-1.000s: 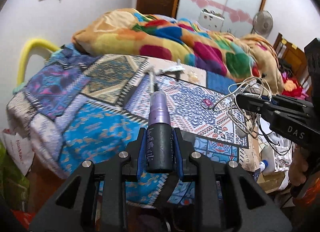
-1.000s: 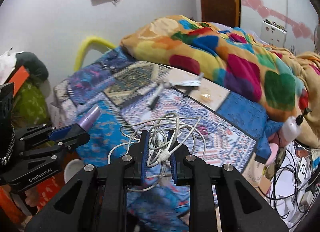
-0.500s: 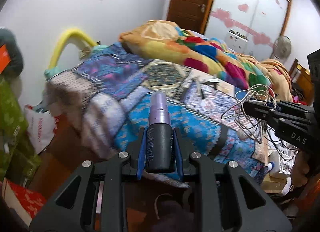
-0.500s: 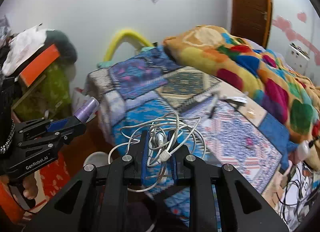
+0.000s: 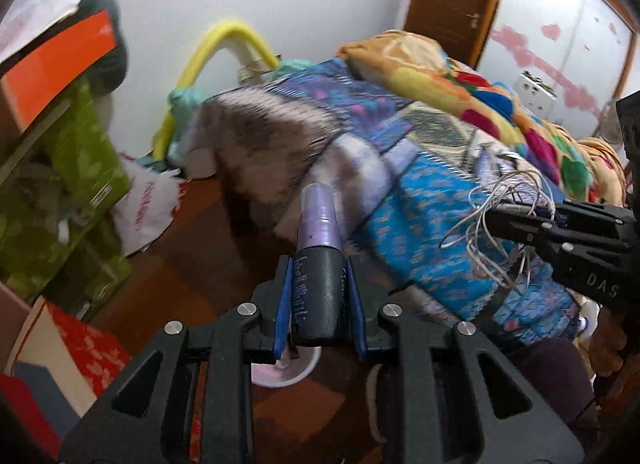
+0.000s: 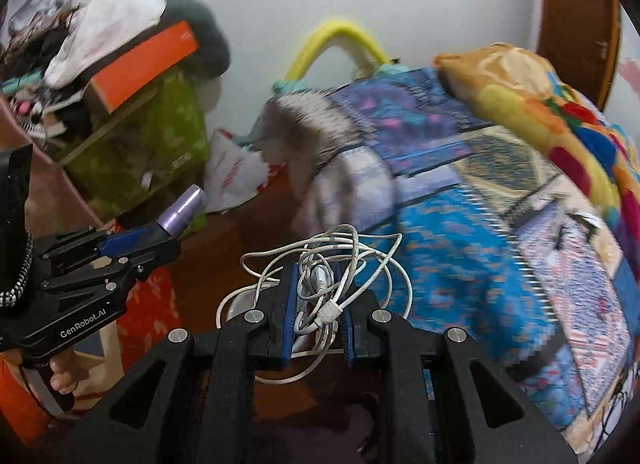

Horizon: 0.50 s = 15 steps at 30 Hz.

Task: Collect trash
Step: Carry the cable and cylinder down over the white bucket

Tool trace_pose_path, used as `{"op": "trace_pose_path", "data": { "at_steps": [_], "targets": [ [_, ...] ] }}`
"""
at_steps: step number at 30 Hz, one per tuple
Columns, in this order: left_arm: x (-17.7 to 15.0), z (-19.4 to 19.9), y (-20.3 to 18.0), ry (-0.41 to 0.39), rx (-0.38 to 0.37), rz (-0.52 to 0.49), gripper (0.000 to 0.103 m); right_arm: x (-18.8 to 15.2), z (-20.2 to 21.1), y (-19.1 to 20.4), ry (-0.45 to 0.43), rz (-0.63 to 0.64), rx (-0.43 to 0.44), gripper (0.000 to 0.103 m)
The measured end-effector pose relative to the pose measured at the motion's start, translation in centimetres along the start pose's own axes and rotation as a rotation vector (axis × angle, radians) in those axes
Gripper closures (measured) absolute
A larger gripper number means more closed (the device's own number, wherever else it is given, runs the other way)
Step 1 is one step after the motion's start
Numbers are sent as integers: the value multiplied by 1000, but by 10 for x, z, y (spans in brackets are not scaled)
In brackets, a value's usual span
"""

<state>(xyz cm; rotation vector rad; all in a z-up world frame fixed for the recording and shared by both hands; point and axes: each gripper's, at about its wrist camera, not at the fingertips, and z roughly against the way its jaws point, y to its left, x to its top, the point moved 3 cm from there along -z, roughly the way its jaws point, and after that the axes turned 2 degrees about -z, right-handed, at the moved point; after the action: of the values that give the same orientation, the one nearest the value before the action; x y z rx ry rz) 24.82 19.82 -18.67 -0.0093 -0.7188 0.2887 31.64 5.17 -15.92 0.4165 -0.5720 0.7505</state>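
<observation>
Nearby: bed [image 5: 420, 191], green box [image 6: 160, 135], white cup [image 5: 286, 370] below.

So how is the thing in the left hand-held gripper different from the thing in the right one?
The spray bottle is one rigid dark cylinder with a purple cap; the white cable is a thin, limp tangle. The bottle sticks straight out of the left hand-held gripper, while the cable's loops spill over both sides of the right hand-held gripper. Both are clamped between blue pads.
</observation>
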Motion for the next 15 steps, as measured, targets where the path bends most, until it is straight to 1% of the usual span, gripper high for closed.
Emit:
{"op": "trace_pose_path", "data": {
  "at_steps": [5,9,13,15],
  "targets": [
    [-23,-13,41,34,54,51,78,-5,-38,34,76,42,21,86],
    [-46,-33,70,90,65,116,78,-13,-73,57,150,82,32,86],
    [-66,-57,89,145,84,148,78,-22,-108,73,219,114,31,86],
    [-75,-72,97,181,83,167,78,-29,-131,80,270,117,39,86]
  ]
}}
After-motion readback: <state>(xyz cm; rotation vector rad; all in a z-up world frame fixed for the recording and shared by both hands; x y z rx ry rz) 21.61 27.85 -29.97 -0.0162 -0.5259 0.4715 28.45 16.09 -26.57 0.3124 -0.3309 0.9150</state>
